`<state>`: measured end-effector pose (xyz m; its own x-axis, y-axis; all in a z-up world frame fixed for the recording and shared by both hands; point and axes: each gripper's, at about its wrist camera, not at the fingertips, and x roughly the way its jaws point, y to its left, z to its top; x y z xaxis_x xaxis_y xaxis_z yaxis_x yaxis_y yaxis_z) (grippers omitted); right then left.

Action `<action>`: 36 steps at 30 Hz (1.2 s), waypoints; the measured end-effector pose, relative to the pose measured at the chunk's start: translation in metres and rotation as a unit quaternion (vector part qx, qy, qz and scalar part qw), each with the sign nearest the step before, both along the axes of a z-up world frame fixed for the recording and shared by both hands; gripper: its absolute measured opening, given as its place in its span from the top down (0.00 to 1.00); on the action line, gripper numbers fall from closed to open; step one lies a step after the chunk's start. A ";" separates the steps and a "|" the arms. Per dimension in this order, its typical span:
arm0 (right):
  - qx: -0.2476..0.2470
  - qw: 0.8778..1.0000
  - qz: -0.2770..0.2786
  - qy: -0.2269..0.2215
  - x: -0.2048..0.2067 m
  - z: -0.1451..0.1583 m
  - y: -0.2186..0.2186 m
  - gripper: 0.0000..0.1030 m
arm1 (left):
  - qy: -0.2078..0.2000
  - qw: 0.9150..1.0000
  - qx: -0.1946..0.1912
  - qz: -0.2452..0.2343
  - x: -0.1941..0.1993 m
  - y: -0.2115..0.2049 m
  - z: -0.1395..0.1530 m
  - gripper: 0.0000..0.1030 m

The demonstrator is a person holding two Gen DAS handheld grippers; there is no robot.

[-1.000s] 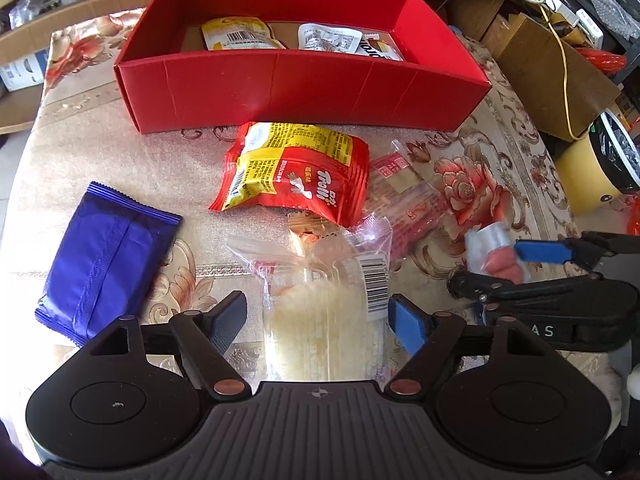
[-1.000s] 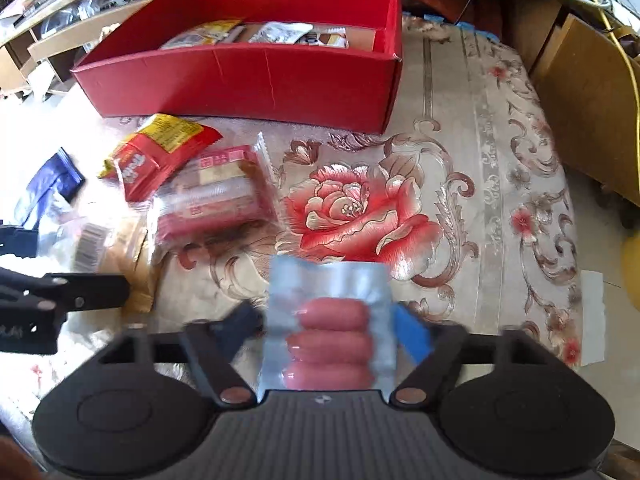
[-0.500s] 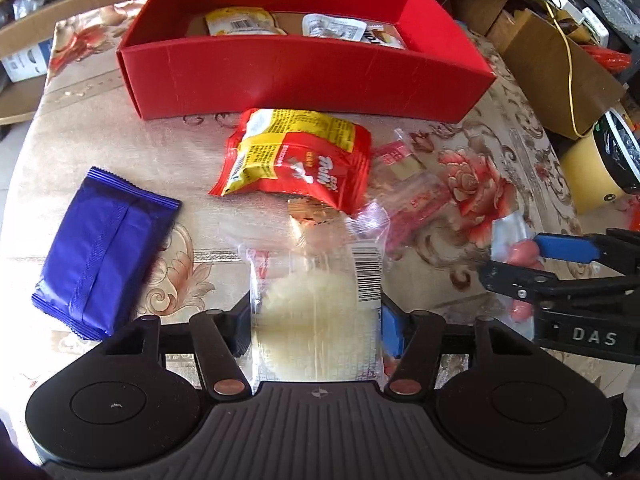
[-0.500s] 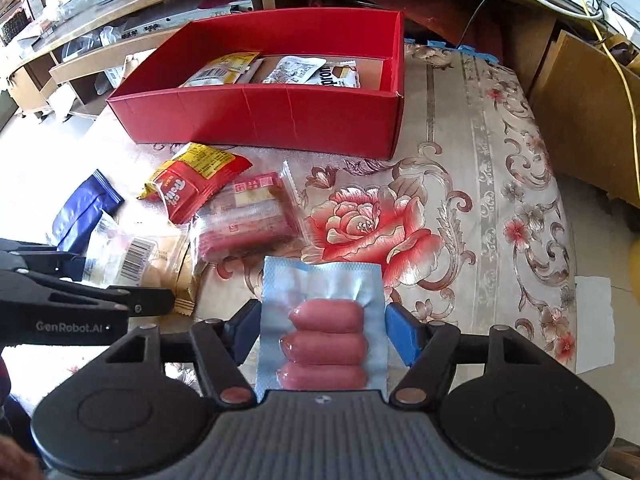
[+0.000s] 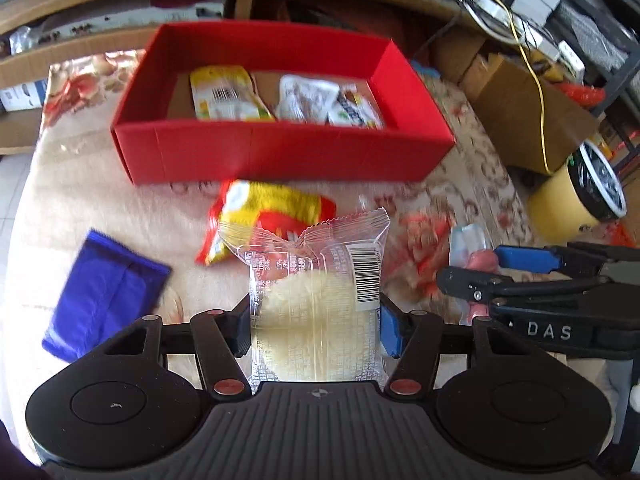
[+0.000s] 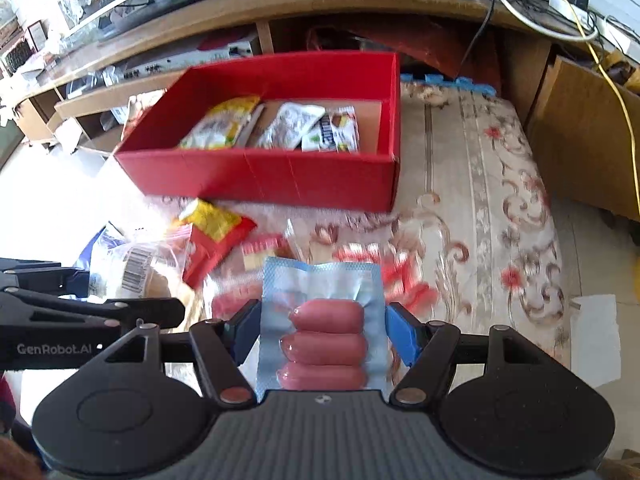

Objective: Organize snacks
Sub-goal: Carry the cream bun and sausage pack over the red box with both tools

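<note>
**Two grippers, two packets, one red box**

The left gripper [image 5: 316, 326] has just closed its fingers [image 5: 390, 330] on one clear packet [image 5: 316, 292] holding a pale round cake, and grips it by both side edges, raised above the bench [image 5: 80, 184]. The right gripper [image 6: 322, 336] is clamped on one blue-backed sausage pack [image 6: 324, 336] with three pink sausages stacked inside, also held clear of the floral cloth.

One red box [image 5: 280, 152] stands at the far side of the bench. Three packets lie in it: one yellow [image 5: 224, 94], one white-grey [image 5: 304, 98], and one with dark lettering [image 5: 354, 110]; their printing is too blurred to read.

Loose on the bench between the box and the grippers: one red-and-yellow bag [image 5: 264, 216], partly hidden behind the clear packet; one blue packet [image 5: 104, 292] at the left; and one clear pack with red contents [image 6: 260, 248], smeared by motion and mostly covered by the sausage pack in the right view.

At the right edge one yellow tub [image 5: 576, 196] is cut off by the fisheye rim.
</note>
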<state>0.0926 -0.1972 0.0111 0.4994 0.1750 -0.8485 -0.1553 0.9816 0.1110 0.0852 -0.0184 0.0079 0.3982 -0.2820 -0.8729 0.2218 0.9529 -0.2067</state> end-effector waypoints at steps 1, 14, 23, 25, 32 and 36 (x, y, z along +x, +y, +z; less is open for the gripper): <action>0.000 1.000 0.001 -0.002 0.004 0.002 0.001 0.39 | -0.002 1.000 0.000 0.003 0.004 0.001 0.002 0.36; 0.018 0.999 -0.012 -0.035 0.077 0.030 0.009 0.39 | -0.037 0.998 -0.017 0.039 0.070 0.003 0.028 0.36; 0.023 0.998 -0.025 -0.046 0.129 0.034 0.012 0.39 | -0.060 0.996 -0.015 0.059 0.116 0.004 0.032 0.37; 0.023 0.998 -0.025 -0.046 0.138 0.033 0.013 0.39 | -0.064 0.996 -0.011 0.060 0.122 0.004 0.032 0.37; 0.020 0.999 -0.028 -0.038 0.160 0.021 0.015 0.39 | -0.061 0.996 -0.004 0.067 0.140 0.005 0.022 0.37; 0.016 0.999 -0.027 -0.035 0.166 0.017 0.017 0.39 | -0.063 0.996 0.007 0.069 0.145 0.004 0.018 0.38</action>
<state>0.2588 -0.1798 0.0276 0.5660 0.1731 -0.8060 -0.1111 0.9848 0.1335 0.2301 -0.0144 0.0261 0.5388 -0.2057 -0.8169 0.1120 0.9786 -0.1725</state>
